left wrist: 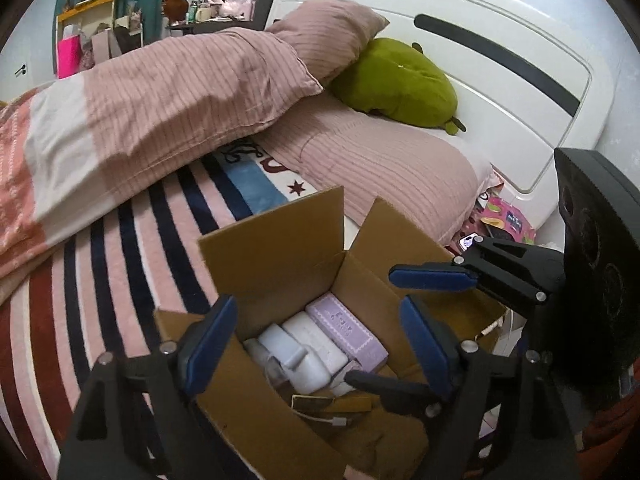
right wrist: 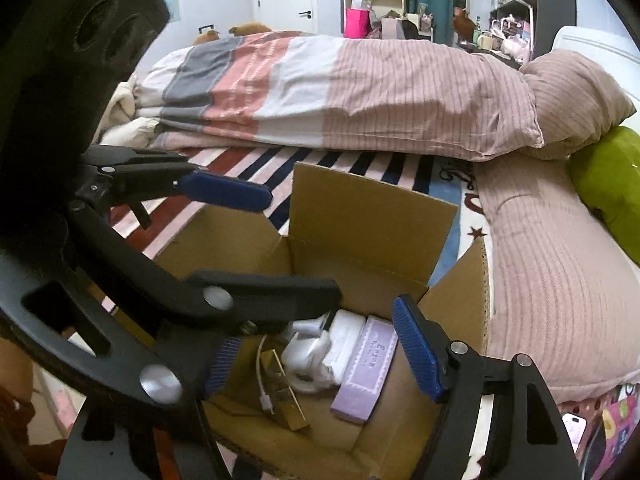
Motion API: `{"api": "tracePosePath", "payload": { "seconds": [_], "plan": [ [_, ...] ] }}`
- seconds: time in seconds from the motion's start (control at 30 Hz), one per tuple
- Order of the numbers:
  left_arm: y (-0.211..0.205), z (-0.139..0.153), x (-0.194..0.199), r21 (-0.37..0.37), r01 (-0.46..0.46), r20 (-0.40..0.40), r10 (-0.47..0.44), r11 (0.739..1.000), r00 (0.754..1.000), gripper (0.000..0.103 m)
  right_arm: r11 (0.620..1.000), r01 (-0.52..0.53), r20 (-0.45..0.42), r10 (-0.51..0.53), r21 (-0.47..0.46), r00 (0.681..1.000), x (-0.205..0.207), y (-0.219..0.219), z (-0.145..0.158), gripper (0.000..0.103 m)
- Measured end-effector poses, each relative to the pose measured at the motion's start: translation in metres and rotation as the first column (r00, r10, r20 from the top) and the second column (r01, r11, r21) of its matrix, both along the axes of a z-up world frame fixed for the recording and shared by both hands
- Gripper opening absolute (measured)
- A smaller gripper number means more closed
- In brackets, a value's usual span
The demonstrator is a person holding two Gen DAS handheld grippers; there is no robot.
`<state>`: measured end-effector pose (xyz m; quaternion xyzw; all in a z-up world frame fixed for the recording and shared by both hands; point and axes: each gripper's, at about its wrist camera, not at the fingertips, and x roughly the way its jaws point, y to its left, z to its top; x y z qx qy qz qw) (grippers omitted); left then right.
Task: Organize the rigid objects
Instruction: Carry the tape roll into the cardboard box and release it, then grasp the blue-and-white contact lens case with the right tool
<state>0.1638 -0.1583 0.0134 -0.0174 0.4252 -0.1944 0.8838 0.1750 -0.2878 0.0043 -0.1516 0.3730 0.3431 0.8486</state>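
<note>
An open cardboard box [left wrist: 280,248] [right wrist: 368,216] stands on the bed with its flaps up. Inside lie a lilac carton [left wrist: 348,330] [right wrist: 368,372], white plastic items [left wrist: 304,356] [right wrist: 344,344], a gold carton [right wrist: 284,396] and a white cable [right wrist: 262,380]. My left gripper [left wrist: 320,346] hangs over the box with its jaws wide and nothing between the blue pads. My right gripper [right wrist: 320,356] is open over the same contents, and its left pad is partly hidden behind the left gripper's finger [right wrist: 272,284]. The two grippers cross above the box.
The box rests on a striped blanket [left wrist: 120,240]. A folded pink duvet [left wrist: 160,112] lies behind it, with pillows and a green plush [left wrist: 400,80] by the white headboard [left wrist: 500,80]. A phone [left wrist: 468,242] and a pink packet lie beside the pillow.
</note>
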Motion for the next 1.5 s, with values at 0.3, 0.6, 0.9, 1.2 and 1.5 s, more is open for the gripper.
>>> {"api": "tracePosePath", "payload": {
  "seconds": [0.3, 0.6, 0.9, 1.2, 1.5],
  "plan": [
    [0.044, 0.011, -0.033, -0.017, -0.064, 0.057, 0.065, 0.998, 0.996, 0.081, 1.0, -0.019, 0.034, 0.02, -0.005, 0.999, -0.025, 0.026, 0.016, 0.07],
    [0.15, 0.01, -0.08, -0.046, -0.241, 0.106, 0.245, 0.969, 0.964, 0.081, 0.989, -0.144, 0.064, 0.143, 0.013, 0.988, -0.057, 0.115, 0.027, 0.07],
    [0.217, -0.045, -0.106, -0.045, -0.367, 0.049, 0.369, 0.929, 0.928, 0.081, 0.974, -0.223, -0.071, 0.22, -0.036, 0.973, -0.065, 0.195, -0.038, 0.07],
    [0.23, -0.088, -0.111, -0.11, -0.379, -0.023, 0.379, 0.919, 0.925, 0.081, 0.99, 0.097, -0.174, -0.114, -0.105, 0.978, -0.015, 0.179, -0.132, 0.07],
    [0.236, -0.089, -0.111, -0.131, -0.385, -0.026, 0.385, 0.914, 0.923, 0.081, 0.965, 0.257, -0.101, -0.261, -0.059, 0.96, 0.024, 0.175, -0.157, 0.069]
  ]
}}
